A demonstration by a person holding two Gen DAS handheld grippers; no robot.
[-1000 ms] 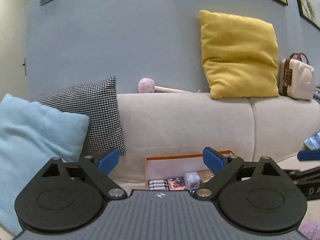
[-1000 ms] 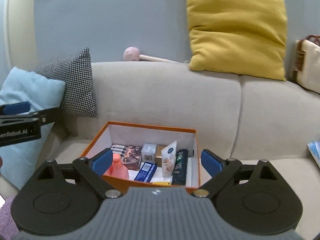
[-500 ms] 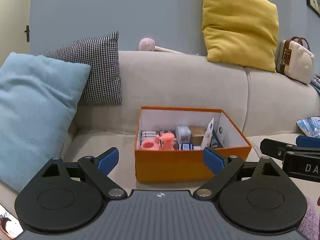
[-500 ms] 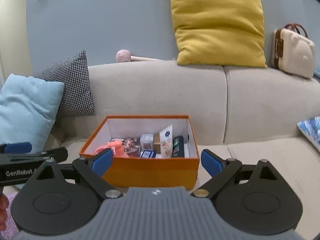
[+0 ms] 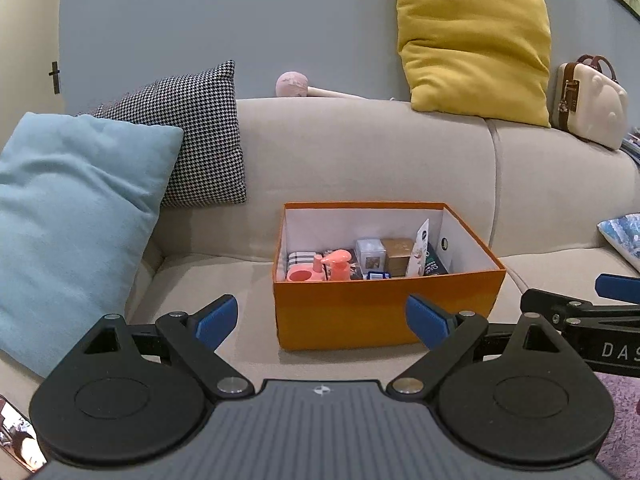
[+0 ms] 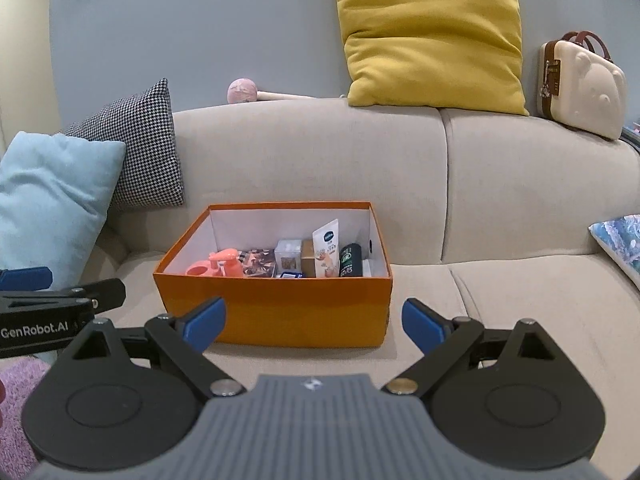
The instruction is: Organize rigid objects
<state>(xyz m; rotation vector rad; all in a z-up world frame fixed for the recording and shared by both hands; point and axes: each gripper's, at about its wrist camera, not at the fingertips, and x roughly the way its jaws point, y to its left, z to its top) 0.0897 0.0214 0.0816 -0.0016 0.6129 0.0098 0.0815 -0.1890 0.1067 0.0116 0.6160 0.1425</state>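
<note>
An orange box point(image 5: 384, 312) point(image 6: 276, 312) stands on the beige sofa seat. It holds several small items: a pink pump bottle point(image 5: 338, 264) point(image 6: 224, 266), a clear cube point(image 5: 370, 254) point(image 6: 288, 256), a gold box point(image 5: 396, 254), a white tube point(image 6: 326, 252) and a dark green tube point(image 6: 351, 260). My left gripper point(image 5: 322, 322) is open and empty, just in front of the box. My right gripper point(image 6: 314, 322) is open and empty, also in front of the box. Each gripper shows at the edge of the other's view.
A light blue cushion point(image 5: 76, 216) and a houndstooth cushion point(image 5: 192, 136) lean at the sofa's left. A yellow cushion point(image 5: 472, 44), a pink-headed mallet point(image 5: 292, 85) and a cream mini suitcase point(image 5: 588, 108) sit on the sofa back. A blue patterned item point(image 6: 620, 244) lies at right.
Both grippers have pulled back from the box and away from the sofa, so the whole box now shows. Both stayed open and empty.
</note>
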